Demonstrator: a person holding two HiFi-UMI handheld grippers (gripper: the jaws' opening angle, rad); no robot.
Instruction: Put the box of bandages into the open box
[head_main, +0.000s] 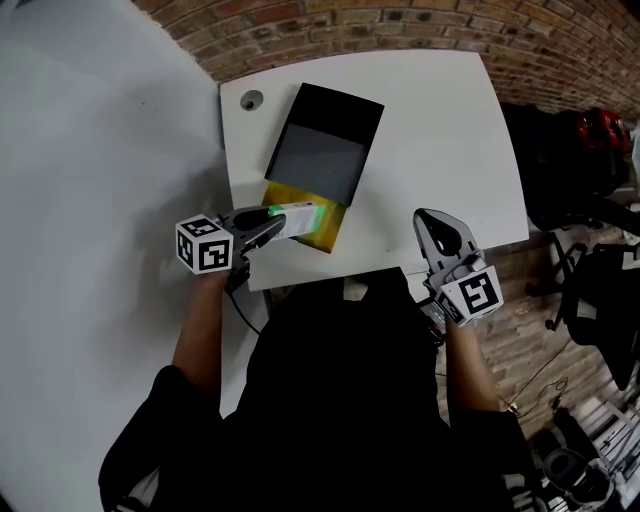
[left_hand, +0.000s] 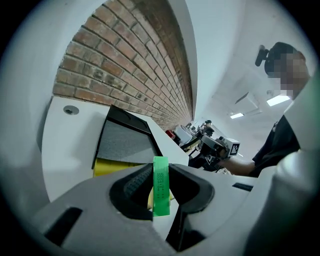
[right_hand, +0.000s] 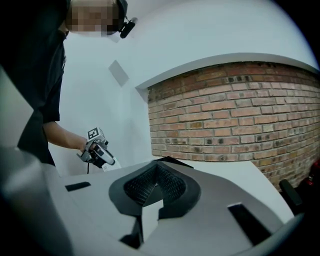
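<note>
My left gripper (head_main: 272, 223) is shut on the box of bandages (head_main: 300, 216), a slim white box with a green end. The pack hangs over the yellow flap (head_main: 326, 233) at the near end of the open black box (head_main: 320, 158). In the left gripper view the pack's green edge (left_hand: 160, 186) stands upright between the ribbed pads, with the open box (left_hand: 122, 141) just ahead. My right gripper (head_main: 438, 230) hovers at the table's front right edge, jaws shut with nothing between them (right_hand: 156, 176). The right gripper view shows the left gripper (right_hand: 97, 152) off to the left.
The white table (head_main: 440, 130) has a round cable hole (head_main: 250, 99) at its far left corner. A brick wall (right_hand: 225, 115) runs behind it. Black office chairs (head_main: 590, 260) and dark bags (head_main: 575, 150) stand on the floor to the right.
</note>
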